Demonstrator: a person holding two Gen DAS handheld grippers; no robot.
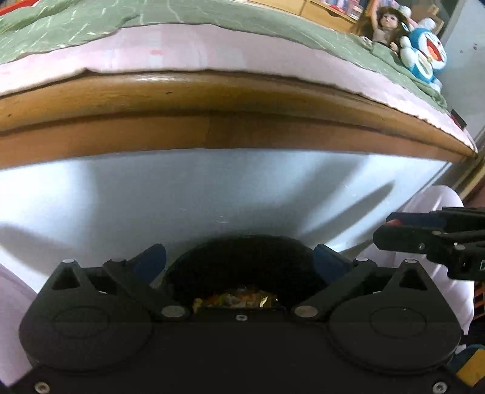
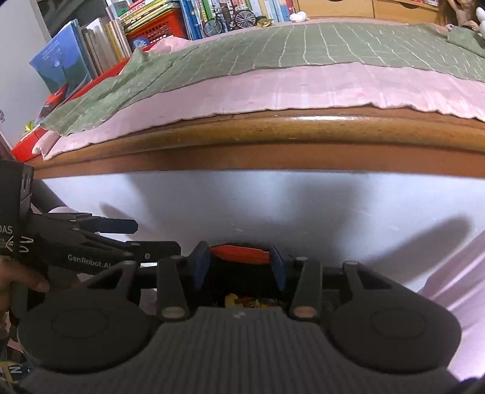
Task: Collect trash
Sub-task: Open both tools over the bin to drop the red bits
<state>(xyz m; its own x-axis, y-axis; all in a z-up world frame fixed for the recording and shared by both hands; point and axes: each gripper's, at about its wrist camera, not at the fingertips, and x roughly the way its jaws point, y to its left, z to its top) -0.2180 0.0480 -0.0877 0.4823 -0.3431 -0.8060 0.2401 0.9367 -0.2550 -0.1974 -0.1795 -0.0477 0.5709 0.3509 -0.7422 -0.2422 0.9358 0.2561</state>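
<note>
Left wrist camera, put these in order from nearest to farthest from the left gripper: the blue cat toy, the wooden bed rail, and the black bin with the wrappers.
1. Black bin, right below the left gripper, wrappers inside.
2. Wooden bed rail, across the middle, beyond the white panel.
3. Blue cat toy, far upper right on the bed beside the doll.

You had a glossy varnished wooden bed rail point(image 2: 303, 133), matt green quilted cloth point(image 2: 272, 45), and crinkled shiny foil wrappers point(image 1: 239, 298).

"GenRobot.AI" on the left tool point(image 2: 133, 225)
</note>
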